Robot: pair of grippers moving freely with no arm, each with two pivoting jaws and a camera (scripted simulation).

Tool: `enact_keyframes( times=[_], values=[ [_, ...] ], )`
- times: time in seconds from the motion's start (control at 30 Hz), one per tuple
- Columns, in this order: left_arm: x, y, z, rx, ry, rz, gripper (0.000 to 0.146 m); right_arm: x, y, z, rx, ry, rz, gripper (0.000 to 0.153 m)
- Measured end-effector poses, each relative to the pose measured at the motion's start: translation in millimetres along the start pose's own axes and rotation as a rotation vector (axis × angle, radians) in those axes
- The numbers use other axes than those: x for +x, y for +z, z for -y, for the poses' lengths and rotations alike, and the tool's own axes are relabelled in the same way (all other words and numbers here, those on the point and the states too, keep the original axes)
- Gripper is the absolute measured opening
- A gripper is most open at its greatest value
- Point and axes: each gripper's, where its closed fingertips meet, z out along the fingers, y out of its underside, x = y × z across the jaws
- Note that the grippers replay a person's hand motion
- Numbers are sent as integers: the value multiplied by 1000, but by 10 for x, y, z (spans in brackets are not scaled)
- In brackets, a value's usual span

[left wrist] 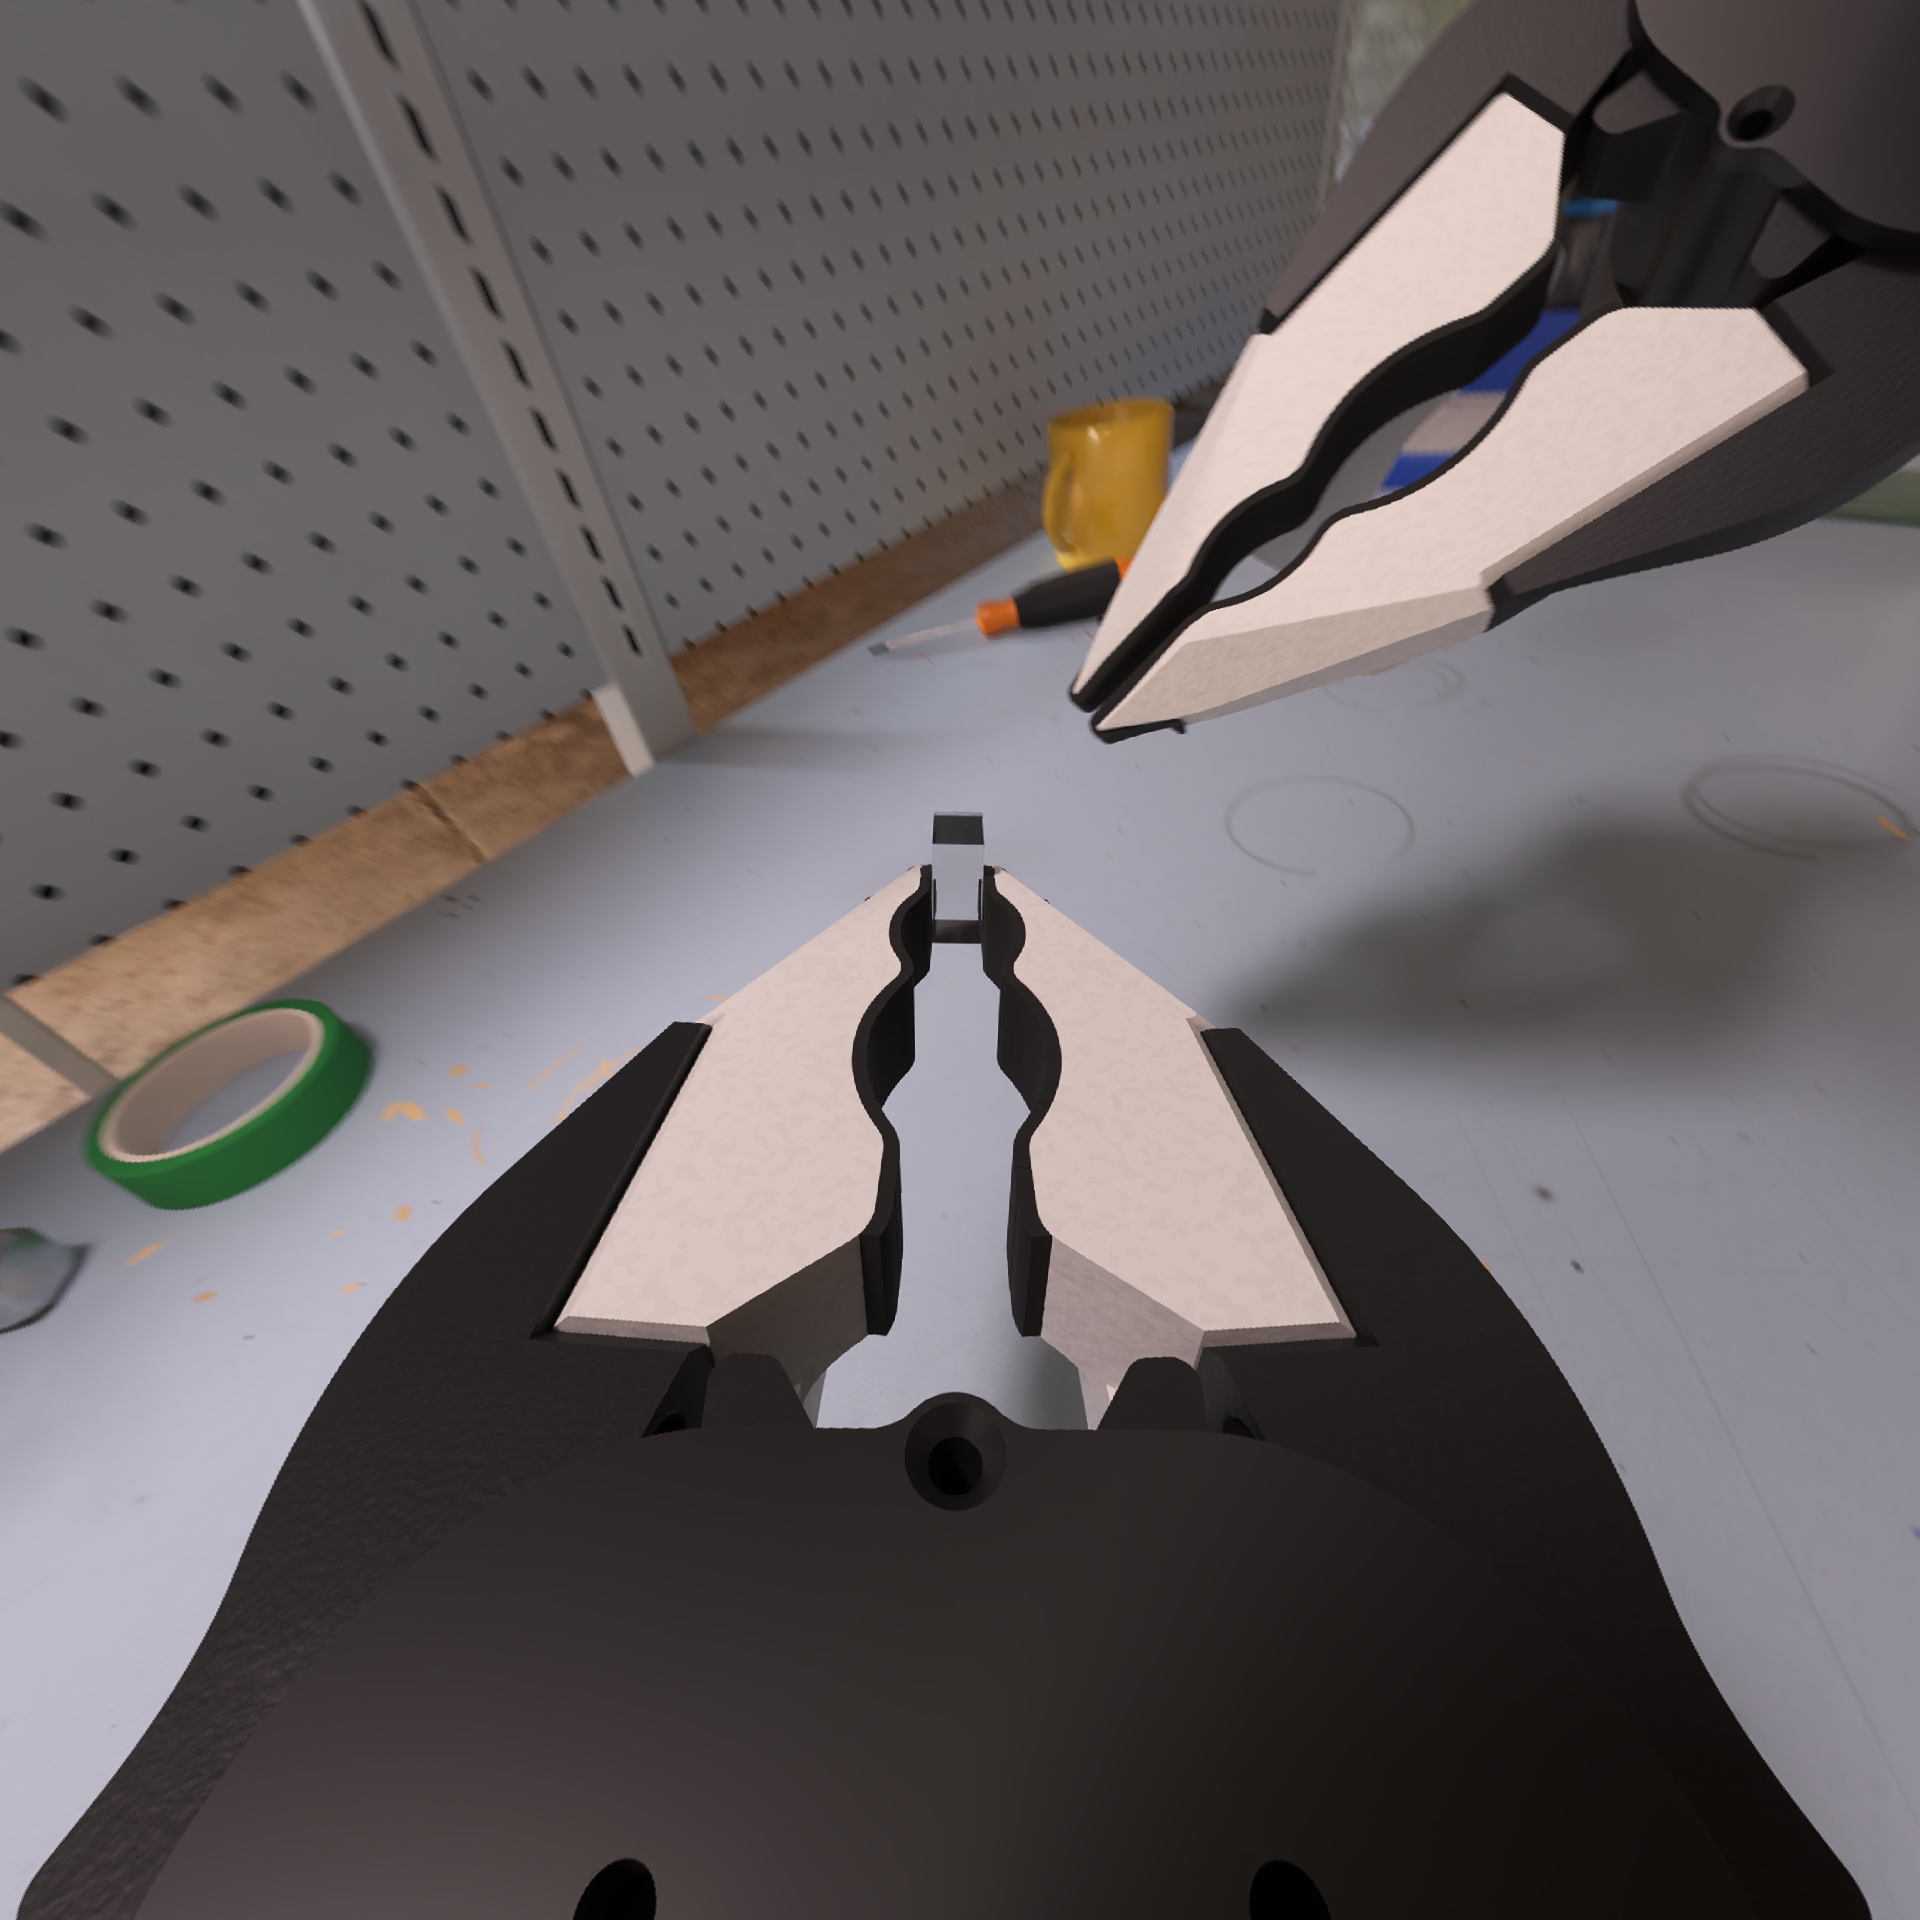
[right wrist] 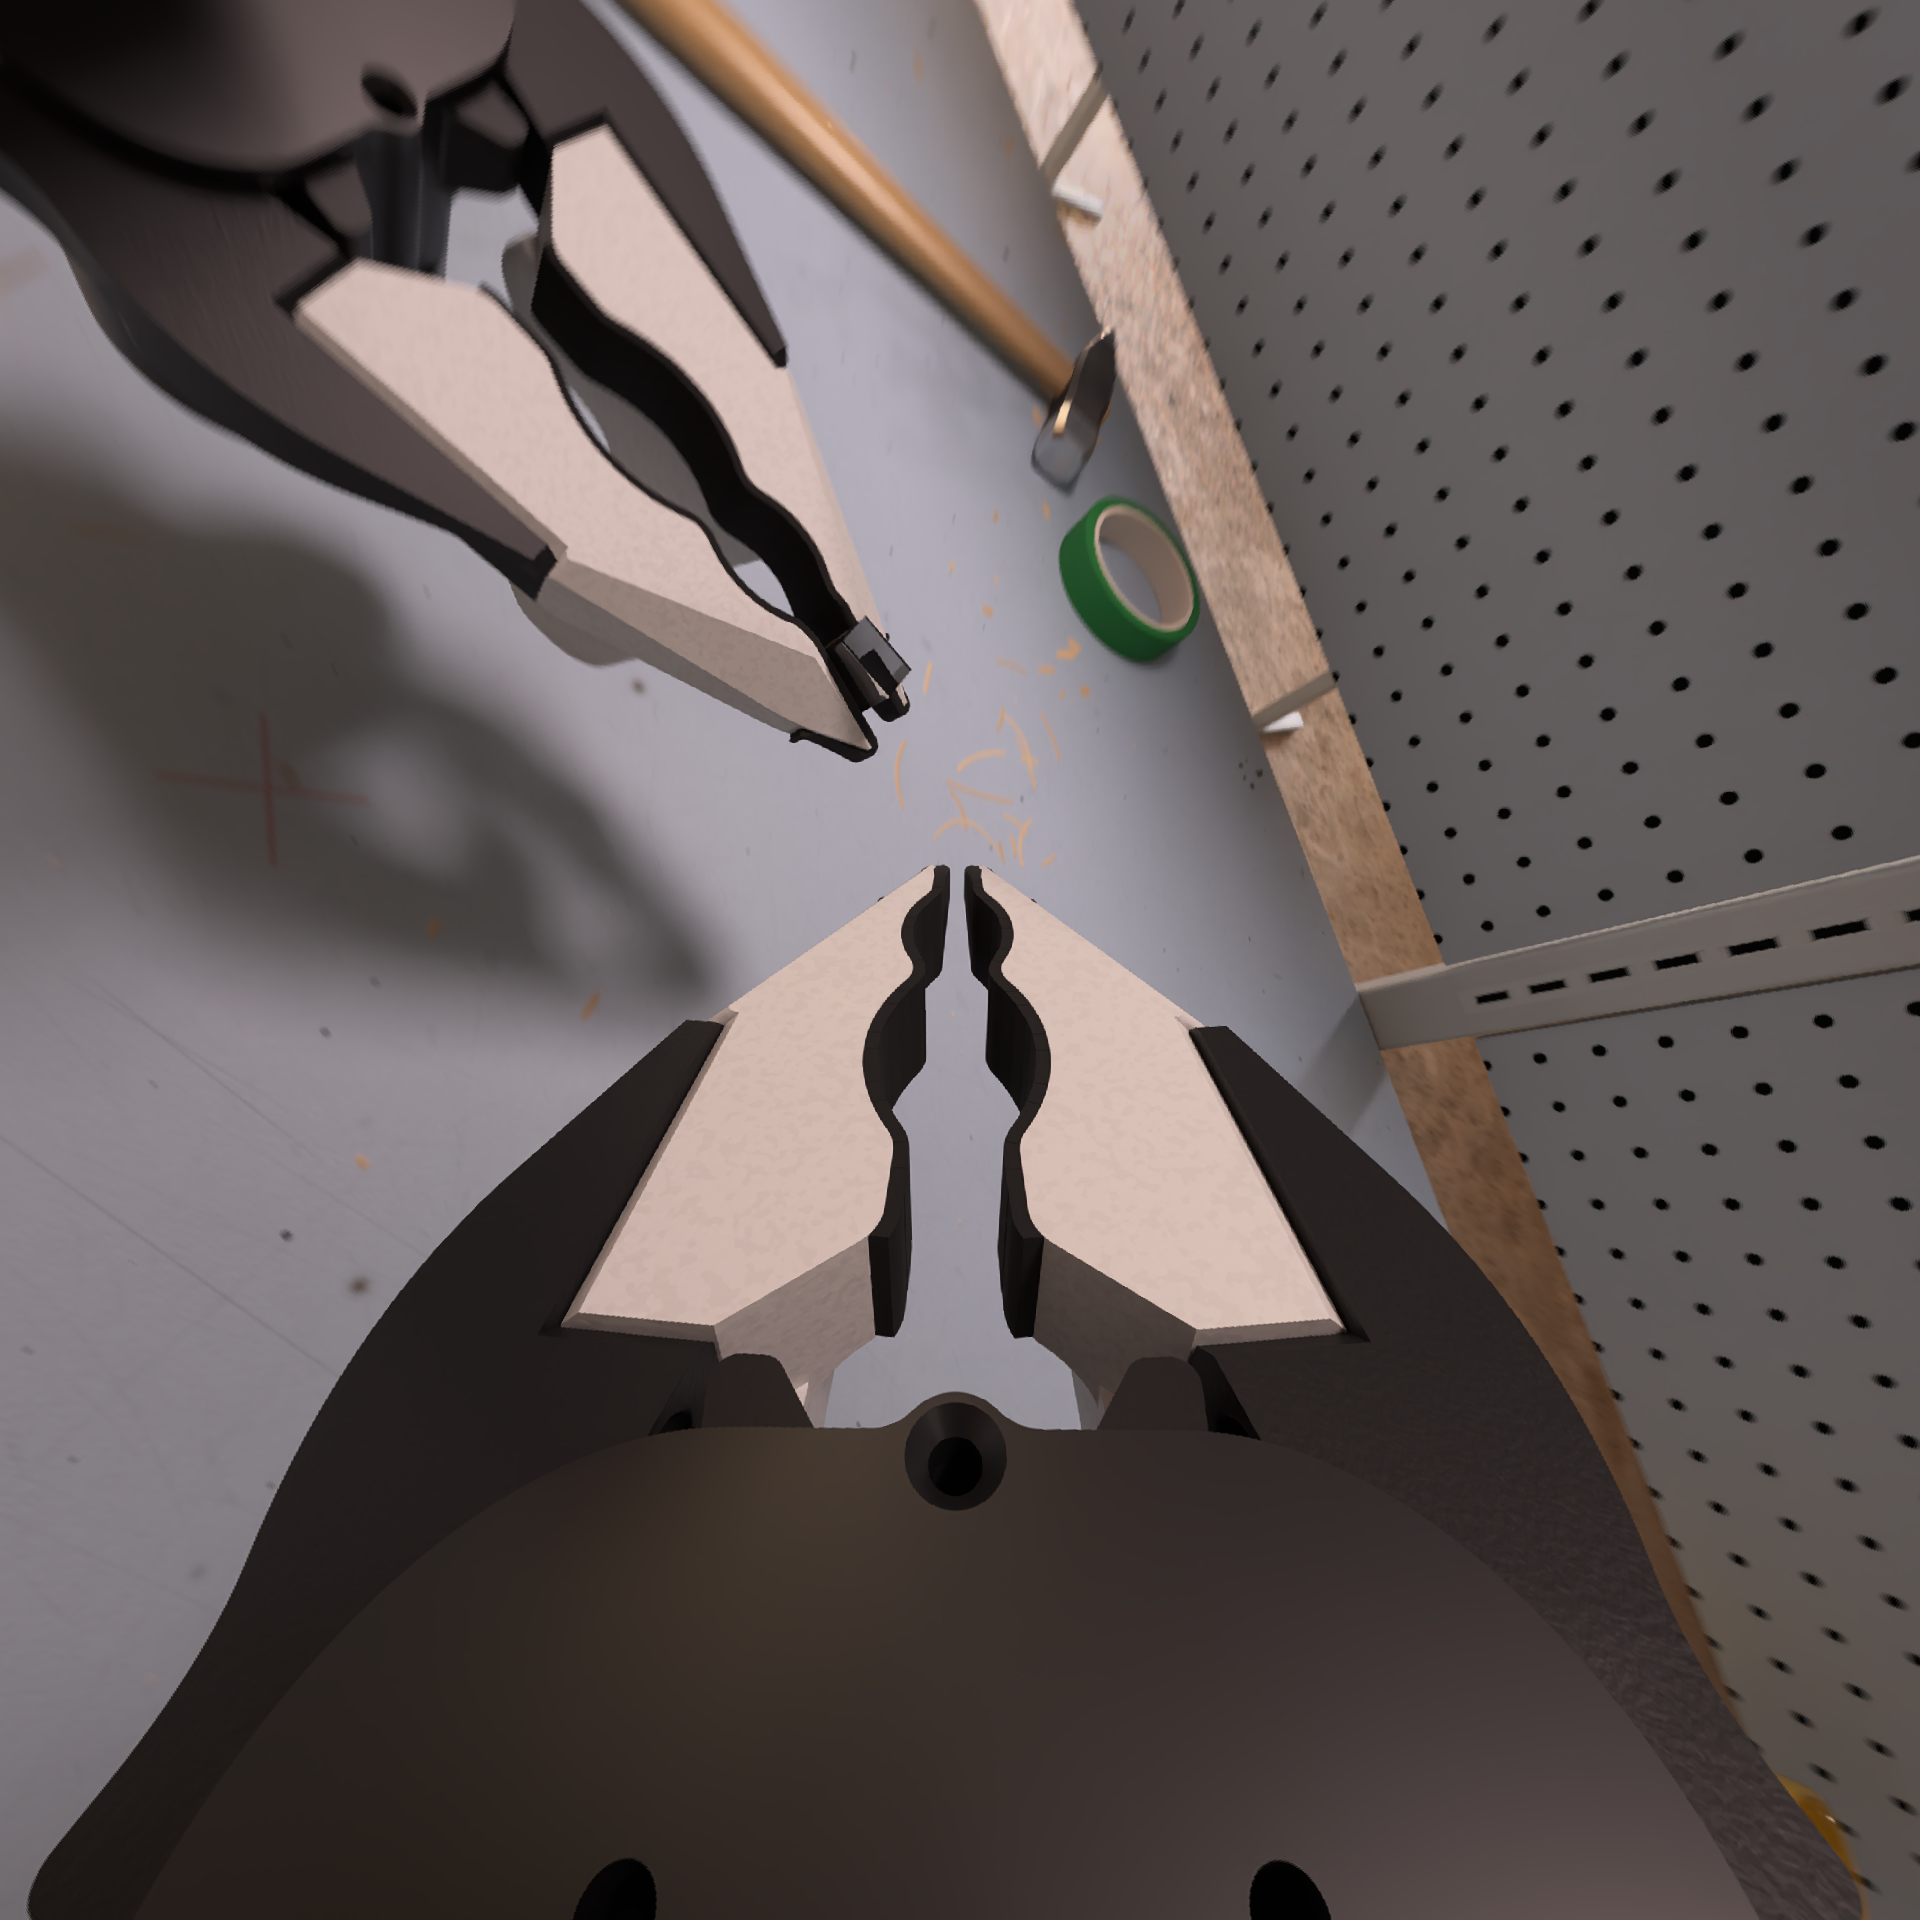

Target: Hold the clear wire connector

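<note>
Tongs: two; left tongs clench the one clear wire connector above the bench; right tongs pinched together, empty.
Tape: one green roll at 9 o'clock.
Left view only: yellow mug, screwdriver.
Right view only: hammer at 1 o'clock.

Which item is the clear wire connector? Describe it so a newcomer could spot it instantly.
Start at the grey pegboard behind the pale bench. Above the bench, the left gripper is shut on the clear wire connector at its fingertips. It is a tiny see-through block with a dark end, far smaller than the green tape roll or screwdriver.
</note>
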Motion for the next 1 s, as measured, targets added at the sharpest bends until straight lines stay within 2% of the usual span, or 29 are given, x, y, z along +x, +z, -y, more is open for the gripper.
enact_keyframes(
  times=[0.2,0.3,0.43,0.53,0.67,0.83,1.0],
  values=[
    [274,141,-479,-278,5,-182,8,-280,226,-361,-197,-127,109,3],
    [367,157,-695,-407,16,-231,8,-431,279,-518,-280,-76,233,3],
    [478,139,-834,-486,-45,-315,8,-537,324,-583,-320,26,373,3],
    [496,126,-858,-501,-71,-333,8,-555,337,-575,-345,29,447,3],
    [506,116,-860,-499,-84,-344,8,-588,360,-578,-395,-59,514,3],
    [520,117,-860,-497,-94,-354,8,-624,400,-611,-454,-163,560,2],
    [523,112,-865,-498,-109,-361,8,-616,395,-583,-457,-189,573,2]
  ],
)
